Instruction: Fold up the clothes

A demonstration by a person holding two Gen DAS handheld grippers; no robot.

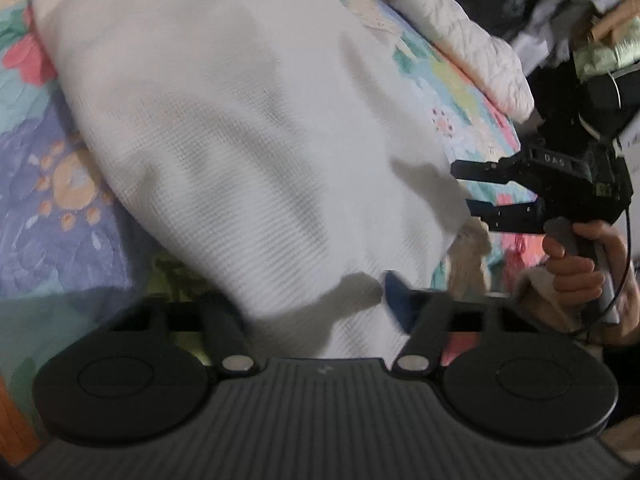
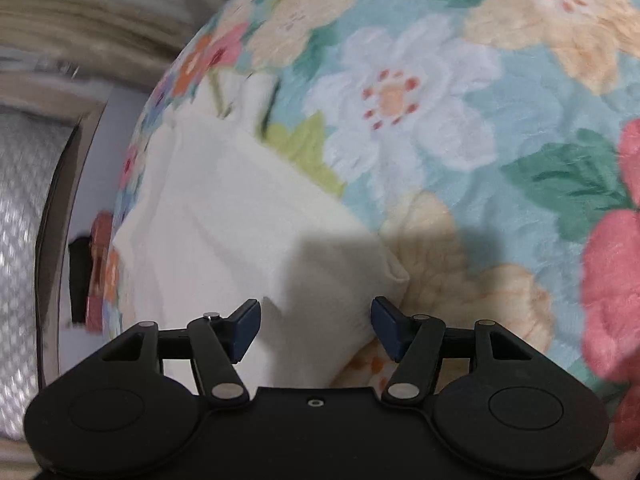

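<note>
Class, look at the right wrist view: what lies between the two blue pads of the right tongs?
In the right wrist view, a corner of the white cloth lies between the open right tongs, over the floral blanket; the pads don't press it.

The garment [image 1: 248, 128] lies spread on the bed [image 1: 40, 184], over the bedspread [image 2: 500, 128], reaching from the bed's near edge well toward its middle. The left tool [image 1: 316, 296] sits at the garment's near end, with the cloth running down between its fingers; whether they pinch it is hard to tell, since the cloth covers the tips. To the right of the garment, just off its side edge, is the right tool [image 2: 316, 324], carried by a hand [image 1: 580, 268]. One corner of the garment lies between its parted fingers. Behind the garment, along the bed's far right edge, rests a quilted blanket [image 1: 472, 52], with piled belongings [image 1: 592, 20] beyond it.
</note>
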